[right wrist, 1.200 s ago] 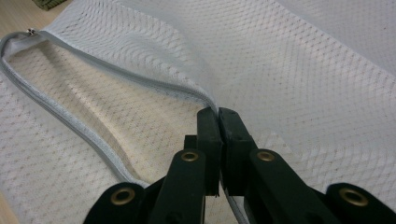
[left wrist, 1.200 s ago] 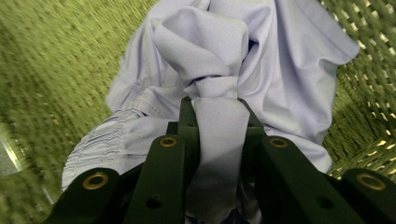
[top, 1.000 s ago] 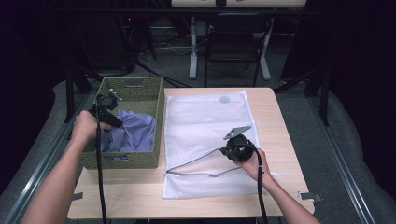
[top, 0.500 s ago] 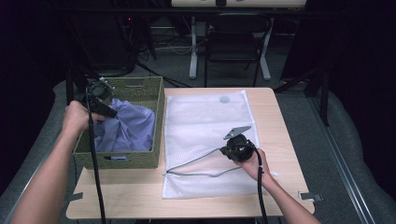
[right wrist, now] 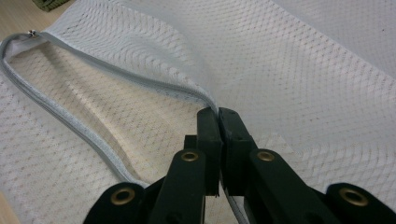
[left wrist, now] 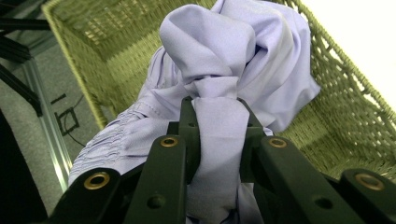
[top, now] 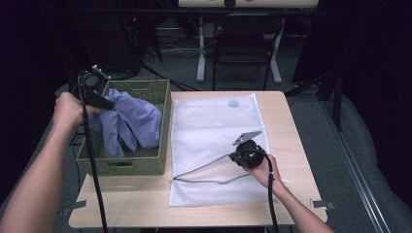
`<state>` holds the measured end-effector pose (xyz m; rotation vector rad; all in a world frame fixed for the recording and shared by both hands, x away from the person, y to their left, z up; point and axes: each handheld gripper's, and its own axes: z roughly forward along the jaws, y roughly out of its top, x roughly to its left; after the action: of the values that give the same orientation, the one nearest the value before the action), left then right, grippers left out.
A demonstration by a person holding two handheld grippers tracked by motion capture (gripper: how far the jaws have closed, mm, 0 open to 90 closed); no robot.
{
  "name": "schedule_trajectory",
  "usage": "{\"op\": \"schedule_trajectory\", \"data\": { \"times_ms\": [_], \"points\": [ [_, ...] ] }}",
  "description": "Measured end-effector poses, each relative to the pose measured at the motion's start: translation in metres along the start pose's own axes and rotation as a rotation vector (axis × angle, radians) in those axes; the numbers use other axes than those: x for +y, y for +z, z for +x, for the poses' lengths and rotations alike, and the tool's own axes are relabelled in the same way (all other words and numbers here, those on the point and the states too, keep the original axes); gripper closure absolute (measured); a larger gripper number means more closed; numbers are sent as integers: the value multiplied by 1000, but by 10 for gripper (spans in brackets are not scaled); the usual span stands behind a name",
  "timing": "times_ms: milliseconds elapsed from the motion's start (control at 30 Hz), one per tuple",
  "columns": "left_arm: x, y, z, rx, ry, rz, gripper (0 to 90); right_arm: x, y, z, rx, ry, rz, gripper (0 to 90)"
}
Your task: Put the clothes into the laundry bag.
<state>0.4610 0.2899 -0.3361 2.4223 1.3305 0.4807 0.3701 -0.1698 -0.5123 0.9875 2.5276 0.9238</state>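
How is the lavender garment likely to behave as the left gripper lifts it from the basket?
Probably floppy: the lavender garment bunches and knots at the left gripper and drapes in loose folds into the basket. It looks light, thin cloth. Hanging ends may drag over the rim and catch the woven wall.

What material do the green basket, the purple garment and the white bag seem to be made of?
Basket: probably woven grass or paper cord, matte; a plaited weave shows on its walls. Purple garment: soft, smooth woven cloth that folds and bunches easily. White bag: fine synthetic-looking mesh with a grey zipper edge.
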Motion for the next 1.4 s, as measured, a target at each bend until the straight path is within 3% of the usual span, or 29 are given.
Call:
{"op": "schedule_trajectory", "data": {
  "times_ms": [267, 433, 600, 1400],
  "points": [
    [8, -21, 5, 33, -3, -9, 784, 1, -1, 0, 1, -10, -5, 881],
    [11, -32, 9, 46, -29, -34, 784, 0, -1, 1, 0, -7, -3, 882],
    [15, -44, 10, 60, -11, -38, 786, 1, 0, 1, 0, -10, -2, 881],
    [43, -88, -7, 81, 24, -114, 786, 0, -2, 2, -2, -7, -2, 882]
  ]
}}
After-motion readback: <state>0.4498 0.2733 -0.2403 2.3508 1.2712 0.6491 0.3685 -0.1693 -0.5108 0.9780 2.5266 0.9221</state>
